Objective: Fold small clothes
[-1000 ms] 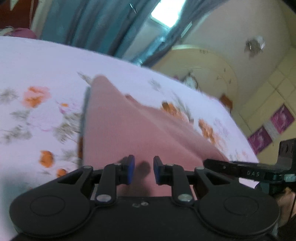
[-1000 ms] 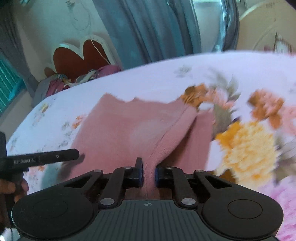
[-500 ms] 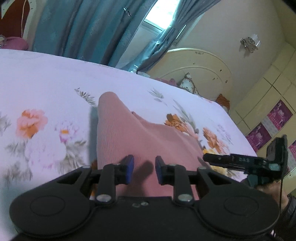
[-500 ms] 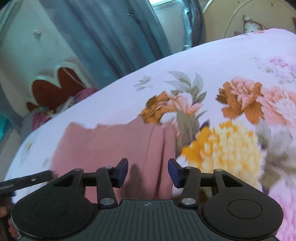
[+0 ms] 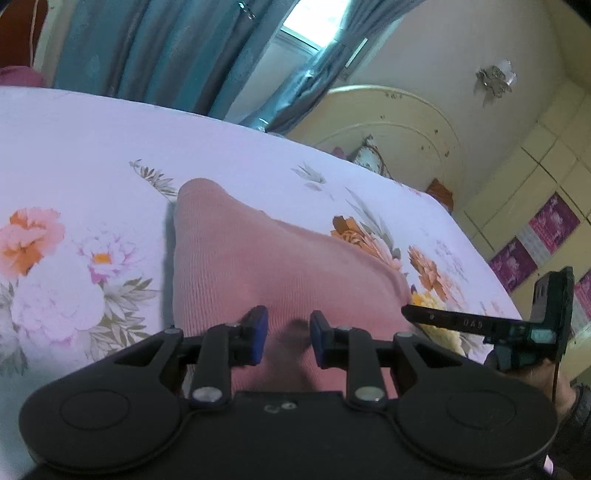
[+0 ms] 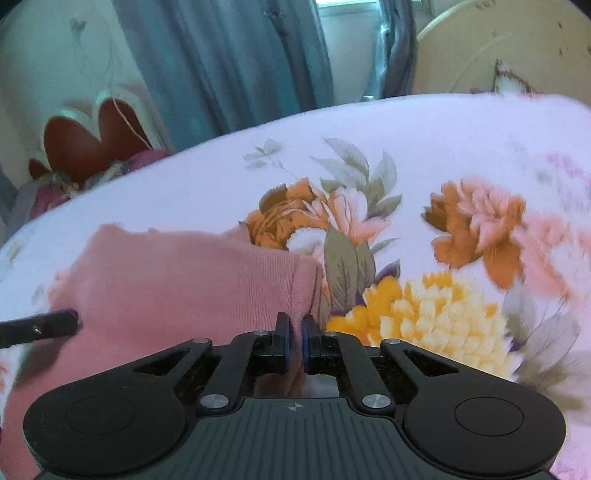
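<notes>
Pink ribbed fabric fills the space ahead of both grippers: the right gripper [image 6: 294, 345] is clenched on the near right edge of the pink knit garment [image 6: 177, 280], a thin fold of cloth pinched between its blue pads, while the left gripper [image 5: 285, 338] stands with its jaws partly apart over the garment's near edge, cloth bunched in the gap, though whether its pads [image 5: 258, 332] press on it cannot be told. From the left gripper the garment runs forward as a folded, fine-ribbed slab with a rounded far corner and a soft seam along its right side; from the right gripper it spreads to the left, its far edge slightly ragged. It lies on a white bedsheet [image 6: 424, 140] printed with orange, pink and yellow flowers and grey-green leaves, the yellow bloom just right of the right gripper. Beyond the bed hang teal curtains [image 5: 166, 51] beside a bright window [image 5: 306, 29], with a cream arched headboard [image 5: 399, 136] further right.
</notes>
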A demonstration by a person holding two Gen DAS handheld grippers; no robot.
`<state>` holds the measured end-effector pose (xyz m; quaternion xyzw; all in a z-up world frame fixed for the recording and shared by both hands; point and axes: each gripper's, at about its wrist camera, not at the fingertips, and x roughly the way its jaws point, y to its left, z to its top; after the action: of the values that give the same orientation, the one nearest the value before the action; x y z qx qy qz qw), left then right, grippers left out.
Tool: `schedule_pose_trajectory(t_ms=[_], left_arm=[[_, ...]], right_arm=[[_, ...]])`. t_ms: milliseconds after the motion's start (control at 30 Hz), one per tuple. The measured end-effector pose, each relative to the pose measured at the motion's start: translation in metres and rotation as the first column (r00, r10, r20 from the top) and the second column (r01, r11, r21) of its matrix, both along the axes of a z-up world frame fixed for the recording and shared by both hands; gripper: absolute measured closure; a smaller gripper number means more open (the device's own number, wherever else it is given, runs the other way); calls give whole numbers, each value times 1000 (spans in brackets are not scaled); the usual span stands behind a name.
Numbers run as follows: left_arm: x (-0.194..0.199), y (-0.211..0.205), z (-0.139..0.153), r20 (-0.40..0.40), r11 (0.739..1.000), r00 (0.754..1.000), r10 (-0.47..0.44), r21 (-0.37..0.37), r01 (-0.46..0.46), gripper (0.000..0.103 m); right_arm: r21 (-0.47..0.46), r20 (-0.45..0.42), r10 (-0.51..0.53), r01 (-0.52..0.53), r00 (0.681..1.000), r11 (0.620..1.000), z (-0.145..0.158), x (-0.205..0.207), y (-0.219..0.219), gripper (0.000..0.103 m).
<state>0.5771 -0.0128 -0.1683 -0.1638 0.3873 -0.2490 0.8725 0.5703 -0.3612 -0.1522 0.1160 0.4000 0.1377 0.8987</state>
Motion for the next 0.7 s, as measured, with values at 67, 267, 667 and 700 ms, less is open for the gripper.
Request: schedule_pose_trajectory(t_ms=[67,267,667,700], left_arm=[[1,5,9,21,1000,1000,-12,-20,13,78],[38,10,0,36,999,999,29,21,-30,76],[99,-21,-19,-54,997,998,-14,79,18,69],[104,-23,-20,-61,997,998,-11,70,15,70]], right_arm=[[7,-7,1,-1,1000,1000,4,-2,-4,97],[-10,95,-25,26,995,1000,35,3,-5,97],[-32,42,160,-159,986,987,33,47,70,97],[-78,-5,178,-178,984,981,22,54,83,98]])
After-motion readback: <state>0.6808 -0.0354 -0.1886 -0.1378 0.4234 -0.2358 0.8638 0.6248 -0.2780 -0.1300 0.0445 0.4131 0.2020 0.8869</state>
